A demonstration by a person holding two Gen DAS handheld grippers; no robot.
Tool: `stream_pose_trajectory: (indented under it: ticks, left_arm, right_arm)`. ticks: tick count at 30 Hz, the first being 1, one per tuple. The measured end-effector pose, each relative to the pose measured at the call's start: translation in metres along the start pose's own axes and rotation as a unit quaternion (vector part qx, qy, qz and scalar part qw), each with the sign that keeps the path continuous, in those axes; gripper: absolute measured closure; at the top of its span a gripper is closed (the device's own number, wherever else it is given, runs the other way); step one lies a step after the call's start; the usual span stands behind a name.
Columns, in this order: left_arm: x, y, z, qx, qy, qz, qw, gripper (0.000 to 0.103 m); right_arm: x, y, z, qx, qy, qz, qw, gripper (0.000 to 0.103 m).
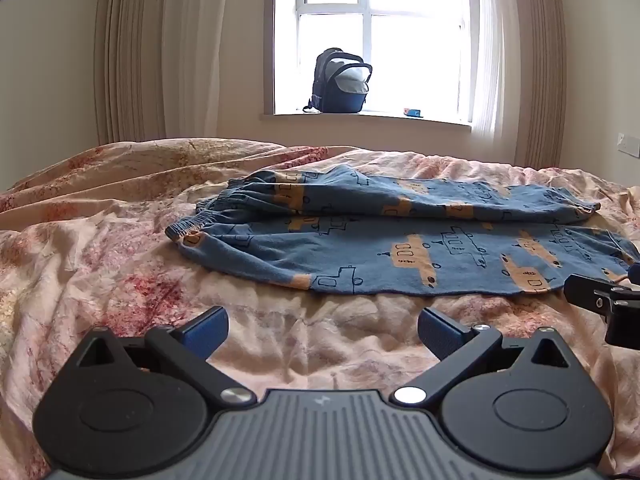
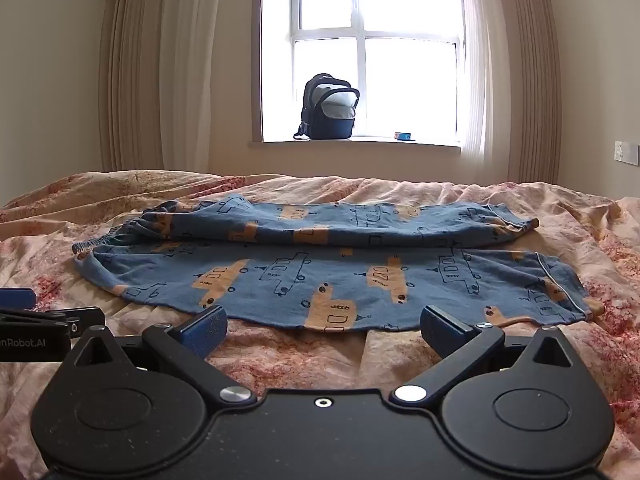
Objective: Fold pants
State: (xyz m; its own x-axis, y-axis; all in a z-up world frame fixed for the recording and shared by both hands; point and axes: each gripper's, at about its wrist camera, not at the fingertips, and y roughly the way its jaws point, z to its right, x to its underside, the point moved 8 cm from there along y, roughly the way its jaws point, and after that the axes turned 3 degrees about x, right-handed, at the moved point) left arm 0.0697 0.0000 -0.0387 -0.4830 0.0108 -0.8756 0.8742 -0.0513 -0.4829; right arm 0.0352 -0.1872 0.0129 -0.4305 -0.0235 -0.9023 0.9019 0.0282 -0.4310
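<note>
Blue pants (image 1: 400, 240) with an orange and black print lie flat across the bed, waistband at the left, leg cuffs at the right, one leg behind the other. They also show in the right wrist view (image 2: 328, 272). My left gripper (image 1: 322, 330) is open and empty, just short of the near hem, toward the waistband end. My right gripper (image 2: 322, 330) is open and empty, its fingertips at the near hem of the front leg. Each gripper shows at the other view's edge: the right one (image 1: 608, 300), the left one (image 2: 40, 320).
The bed has a rumpled pink floral cover (image 1: 120, 264). Behind it is a wall with a window, curtains on both sides, a dark backpack (image 1: 340, 82) and a small box (image 1: 412, 112) on the sill.
</note>
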Motion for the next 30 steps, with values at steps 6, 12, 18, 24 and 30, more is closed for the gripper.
stream_pose_trajectory:
  ticks: [6,12,18,24,30]
  left_arm:
    - [0.0003,0.0003,-0.0001,-0.001,0.000,-0.002,1.0000,0.000]
    - [-0.0009,0.0015,0.0001,-0.001,-0.003,-0.005,1.0000,0.000]
    - [0.0001,0.0013,-0.0002,-0.001,-0.002,-0.004,1.0000,0.000]
    - [0.0001,0.0013,-0.0001,0.000,-0.001,-0.004,1.0000,0.000]
    - [0.0000,0.0013,-0.0002,-0.001,-0.001,-0.003,1.0000,0.000]
  right_arm:
    - [0.0008,0.0001,0.0007,0.001,0.000,-0.003,1.000,0.000]
    - [0.0011,0.0007,-0.0004,0.001,0.001,-0.004,1.000,0.000]
    - [0.0009,0.0007,-0.0006,0.000,0.001,-0.005,1.000,0.000]
    - [0.0001,0.0006,-0.0014,0.000,0.001,-0.005,1.000,0.000]
    - [0.0013,0.0009,-0.0010,0.000,0.000,-0.006,1.000,0.000]
